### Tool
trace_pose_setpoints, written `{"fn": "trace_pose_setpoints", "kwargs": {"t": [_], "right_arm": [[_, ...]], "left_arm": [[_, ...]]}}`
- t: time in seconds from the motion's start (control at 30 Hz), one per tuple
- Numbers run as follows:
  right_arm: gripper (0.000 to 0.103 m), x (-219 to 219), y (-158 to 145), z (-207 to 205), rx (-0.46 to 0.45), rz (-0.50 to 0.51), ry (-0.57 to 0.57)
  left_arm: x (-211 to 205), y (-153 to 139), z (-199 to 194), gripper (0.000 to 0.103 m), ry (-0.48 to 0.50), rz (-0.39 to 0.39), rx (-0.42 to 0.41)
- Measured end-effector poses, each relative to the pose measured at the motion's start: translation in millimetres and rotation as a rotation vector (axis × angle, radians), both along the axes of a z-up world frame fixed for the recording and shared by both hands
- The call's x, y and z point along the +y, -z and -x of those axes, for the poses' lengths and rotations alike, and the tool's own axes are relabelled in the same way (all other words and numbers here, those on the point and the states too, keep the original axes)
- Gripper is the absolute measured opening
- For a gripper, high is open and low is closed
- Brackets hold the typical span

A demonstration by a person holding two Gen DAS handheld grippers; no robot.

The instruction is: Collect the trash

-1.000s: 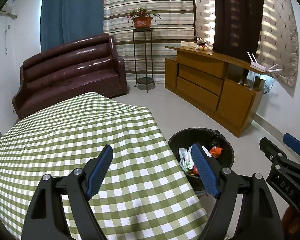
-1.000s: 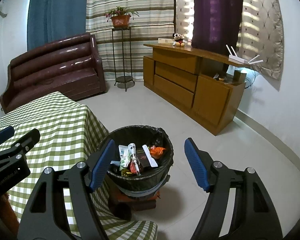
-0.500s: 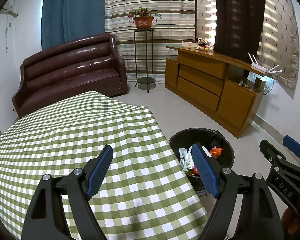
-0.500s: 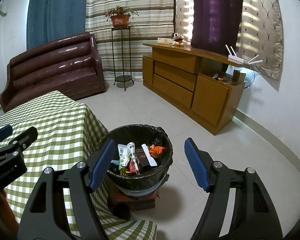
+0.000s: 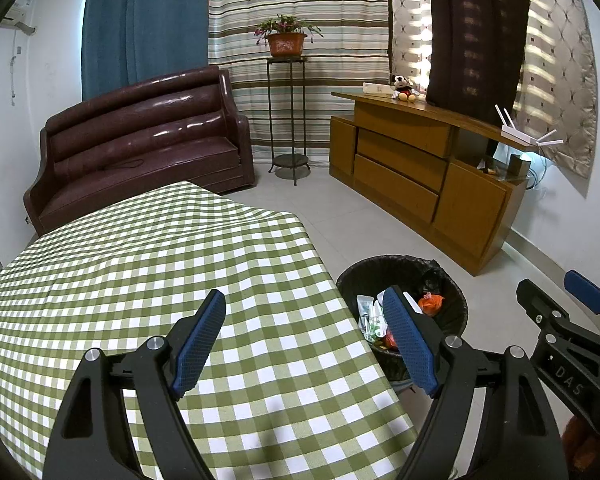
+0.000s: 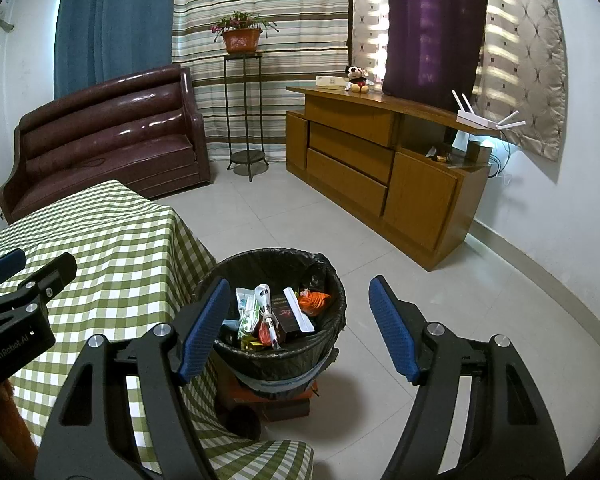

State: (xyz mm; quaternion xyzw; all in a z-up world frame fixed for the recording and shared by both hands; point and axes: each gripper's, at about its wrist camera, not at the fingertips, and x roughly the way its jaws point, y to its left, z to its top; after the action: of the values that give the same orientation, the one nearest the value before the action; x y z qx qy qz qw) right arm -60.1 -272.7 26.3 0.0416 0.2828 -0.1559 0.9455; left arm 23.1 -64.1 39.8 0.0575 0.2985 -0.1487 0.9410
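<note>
Hovering with jaws spread and nothing between them: the left black two-finger gripper with blue ribbed pads, hanging over the near right corner of the table draped in a green-and-white checked cloth. Holding likewise released and empty: the right black gripper with blue pads, pointing down over the round bin lined with a black plastic bag, standing on the pale tiled floor just beside the table's right edge. Lying already inside the bin: the trash, a heap of white wrappers, a dark carton and a crumpled orange scrap. Showing no loose litter anywhere on the visible cloth or on the floor around. Judging from this, nearing the end of collecting, or already finished; remaining perhaps only checking spots outside both views.
</note>
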Motion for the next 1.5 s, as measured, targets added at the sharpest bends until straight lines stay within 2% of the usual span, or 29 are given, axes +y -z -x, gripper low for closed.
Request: {"fn": "trace_pose_setpoints", "kwargs": {"t": [0.57, 1.27, 1.43, 1.5], "right_arm": [[0.07, 0.7, 0.2, -0.2, 0.001, 0.001, 0.0], [0.07, 1.4, 0.5, 0.8, 0.004, 0.002, -0.002], [0.07, 1.6, 0.5, 0.5, 0.005, 0.001, -0.001], [0.07, 1.7, 0.3, 1.0, 0.005, 0.0, -0.002]], "left_arm": [[0.3, 1.1, 0.4, 0.078, 0.002, 0.004, 0.009], [-2.0, 2.4, 2.0, 0.078, 0.009, -0.005, -0.016], [-1.0, 4.0, 1.1, 0.078, 0.013, 0.012, -0.003], [-1.5, 4.4, -0.4, 0.083, 0.006, 0.01, 0.002]]}}
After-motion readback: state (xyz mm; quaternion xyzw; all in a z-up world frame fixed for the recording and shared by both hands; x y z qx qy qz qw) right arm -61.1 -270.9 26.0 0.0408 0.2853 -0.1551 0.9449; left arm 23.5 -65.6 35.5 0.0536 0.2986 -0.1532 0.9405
